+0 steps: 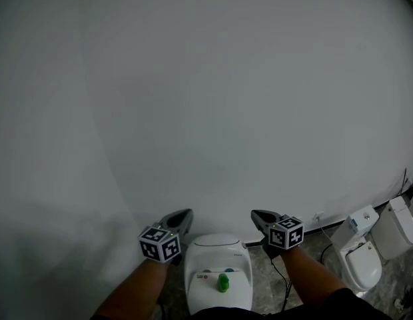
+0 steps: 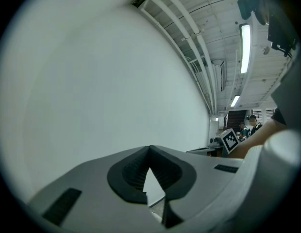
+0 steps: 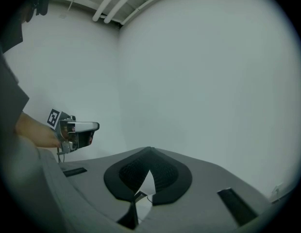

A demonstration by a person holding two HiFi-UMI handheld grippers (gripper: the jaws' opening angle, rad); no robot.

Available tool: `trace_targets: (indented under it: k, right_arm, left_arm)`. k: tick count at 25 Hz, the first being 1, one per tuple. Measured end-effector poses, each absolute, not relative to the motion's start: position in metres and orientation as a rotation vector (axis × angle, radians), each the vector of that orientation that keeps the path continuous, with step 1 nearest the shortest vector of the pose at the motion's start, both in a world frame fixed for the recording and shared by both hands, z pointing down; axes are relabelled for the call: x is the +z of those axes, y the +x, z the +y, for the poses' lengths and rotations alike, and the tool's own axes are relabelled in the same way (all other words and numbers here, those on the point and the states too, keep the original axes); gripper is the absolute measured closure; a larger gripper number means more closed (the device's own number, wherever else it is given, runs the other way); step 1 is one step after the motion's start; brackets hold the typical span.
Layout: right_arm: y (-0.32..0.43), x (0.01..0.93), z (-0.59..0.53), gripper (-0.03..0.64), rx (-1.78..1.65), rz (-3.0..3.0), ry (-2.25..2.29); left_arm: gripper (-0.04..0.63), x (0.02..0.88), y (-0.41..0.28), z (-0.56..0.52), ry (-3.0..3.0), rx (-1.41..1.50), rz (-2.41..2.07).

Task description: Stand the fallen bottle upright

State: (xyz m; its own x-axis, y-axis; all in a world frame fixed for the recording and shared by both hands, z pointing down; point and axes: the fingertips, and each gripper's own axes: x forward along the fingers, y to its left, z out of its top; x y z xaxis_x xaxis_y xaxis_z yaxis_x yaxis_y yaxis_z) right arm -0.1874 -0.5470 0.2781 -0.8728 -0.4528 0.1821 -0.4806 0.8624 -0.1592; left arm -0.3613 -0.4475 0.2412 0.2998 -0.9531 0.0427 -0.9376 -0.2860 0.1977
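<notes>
Head view looks down a plain white wall (image 1: 206, 99) to a white toilet (image 1: 218, 247) at the bottom edge. A small green bottle (image 1: 223, 283) rests on top of the toilet, low in the frame, between the person's two forearms. It is too small to tell whether it stands or lies. The left gripper (image 1: 186, 214) and the right gripper (image 1: 254, 213) are held out on either side of the toilet, both pointing toward the wall and well apart from the bottle. Left gripper view shows its dark ribbed pads meeting at the tips with nothing between them. Right gripper view shows the same: jaws together, empty, facing bare wall. Two more white toilets (image 1: 361, 259) stand against the wall at the right.
</notes>
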Motion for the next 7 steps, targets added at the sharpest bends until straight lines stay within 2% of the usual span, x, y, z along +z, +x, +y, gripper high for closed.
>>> trace_targets:
  k: [7]
  right_arm:
    - [-0.182, 0.279, -0.568, 0.604, 0.316, -2.901, 0.726]
  left_arm:
    - [0.591, 0.240, -0.351, -0.470, 2.386, -0.124, -1.738]
